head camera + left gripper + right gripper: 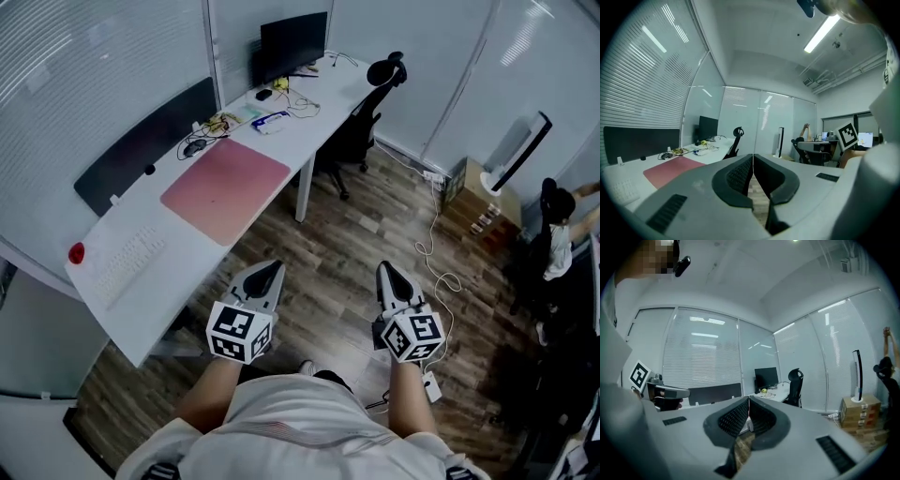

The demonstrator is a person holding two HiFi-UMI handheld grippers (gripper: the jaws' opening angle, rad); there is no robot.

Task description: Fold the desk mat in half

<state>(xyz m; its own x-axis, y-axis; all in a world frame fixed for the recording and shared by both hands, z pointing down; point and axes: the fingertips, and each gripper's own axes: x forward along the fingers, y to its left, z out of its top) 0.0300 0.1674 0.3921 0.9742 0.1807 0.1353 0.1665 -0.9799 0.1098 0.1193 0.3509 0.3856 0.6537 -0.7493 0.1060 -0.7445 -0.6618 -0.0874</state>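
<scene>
The pink desk mat [225, 187] lies flat and unfolded on the long white desk [141, 309]; in the left gripper view it is a pink patch [670, 169] at the lower left. My left gripper [272, 269] hangs over the wood floor in front of the desk, well short of the mat, its jaws closed together with nothing between them [753, 159]. My right gripper [388, 268] is level with it to the right, also shut and empty [748, 401].
On the desk stand a monitor [292, 42], a white keyboard [127, 262], a red object [76, 252] and tangled cables [216, 122]. A black office chair [370, 117] sits at the desk's far end. Cardboard boxes [473, 192] and a seated person [562, 234] are at the right.
</scene>
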